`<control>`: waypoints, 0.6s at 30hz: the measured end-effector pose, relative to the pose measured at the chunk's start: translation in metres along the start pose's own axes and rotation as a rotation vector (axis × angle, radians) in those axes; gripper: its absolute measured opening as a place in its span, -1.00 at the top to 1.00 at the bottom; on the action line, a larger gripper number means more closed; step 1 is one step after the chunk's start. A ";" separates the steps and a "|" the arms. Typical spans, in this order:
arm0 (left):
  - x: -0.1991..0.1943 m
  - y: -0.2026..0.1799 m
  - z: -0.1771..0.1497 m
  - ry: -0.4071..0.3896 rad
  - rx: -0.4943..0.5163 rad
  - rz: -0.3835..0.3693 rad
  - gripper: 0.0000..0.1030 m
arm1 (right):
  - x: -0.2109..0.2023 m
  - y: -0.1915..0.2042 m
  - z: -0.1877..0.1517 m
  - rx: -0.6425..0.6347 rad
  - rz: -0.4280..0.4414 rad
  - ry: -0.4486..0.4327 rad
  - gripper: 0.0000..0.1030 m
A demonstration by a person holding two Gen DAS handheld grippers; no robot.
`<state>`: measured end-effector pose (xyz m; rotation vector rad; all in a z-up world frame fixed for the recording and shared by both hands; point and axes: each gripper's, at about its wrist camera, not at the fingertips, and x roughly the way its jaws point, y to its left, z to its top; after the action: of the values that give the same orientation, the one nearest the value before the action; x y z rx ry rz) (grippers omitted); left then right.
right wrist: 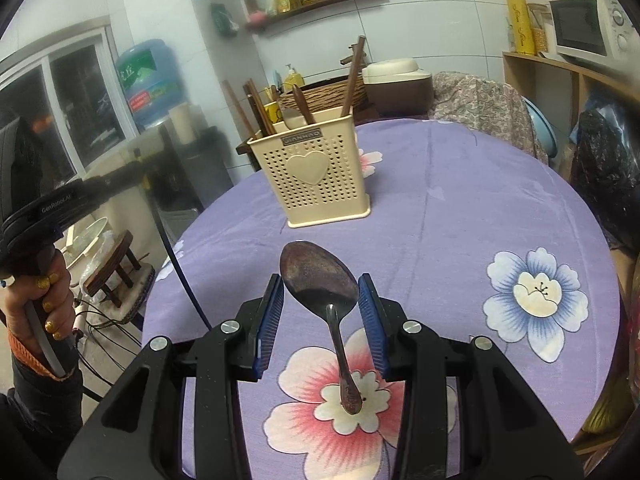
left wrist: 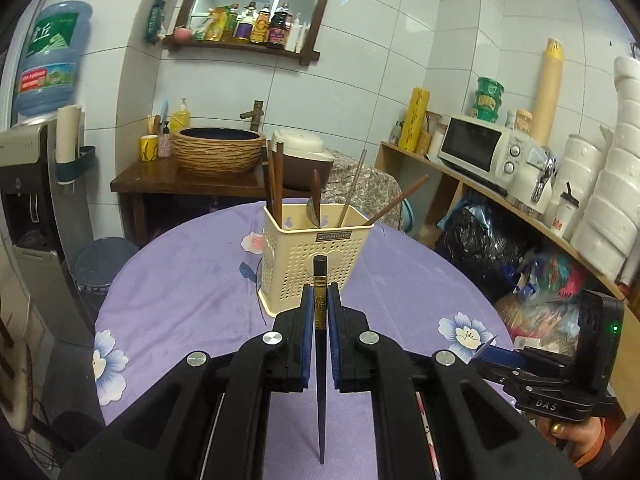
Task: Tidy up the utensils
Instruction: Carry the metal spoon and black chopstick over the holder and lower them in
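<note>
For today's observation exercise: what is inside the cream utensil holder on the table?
The cream utensil holder has several dark wooden chopsticks standing in it, a wooden-handled utensil and a thin pale stick. Their lower ends are hidden behind its perforated walls, so its bottom cannot be seen.

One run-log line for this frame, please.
left gripper: shut on chopstick | right gripper: open around spoon | holder: upright

You hold a glossy dark lacquered chopstick [left wrist: 320, 300]; before you, a matt perforated plastic utensil holder [left wrist: 314, 256], tarnished metal spoon [right wrist: 320, 280], soft cloth tablecloth [right wrist: 460, 208].
</note>
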<state>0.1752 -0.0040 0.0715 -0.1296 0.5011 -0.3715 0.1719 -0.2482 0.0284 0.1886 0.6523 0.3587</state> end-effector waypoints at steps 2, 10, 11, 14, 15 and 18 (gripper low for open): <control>-0.005 0.002 -0.003 -0.010 0.001 0.004 0.84 | 0.000 0.006 0.000 -0.015 0.003 -0.003 0.24; -0.012 0.004 -0.007 -0.021 -0.004 0.002 0.84 | 0.002 0.012 0.002 -0.028 0.023 -0.004 0.24; -0.013 0.006 -0.006 -0.021 -0.006 0.001 0.84 | 0.003 0.013 0.002 -0.030 0.025 -0.004 0.24; -0.014 0.007 -0.006 -0.017 -0.012 -0.008 0.84 | 0.006 0.014 0.005 -0.032 0.037 0.000 0.24; -0.014 0.009 -0.004 -0.014 -0.014 -0.012 0.84 | 0.007 0.015 0.007 -0.033 0.043 0.001 0.24; -0.011 0.010 0.001 -0.008 -0.015 -0.023 0.84 | 0.011 0.018 0.014 -0.041 0.058 -0.006 0.24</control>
<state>0.1702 0.0093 0.0753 -0.1513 0.4954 -0.3897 0.1835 -0.2284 0.0383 0.1699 0.6337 0.4272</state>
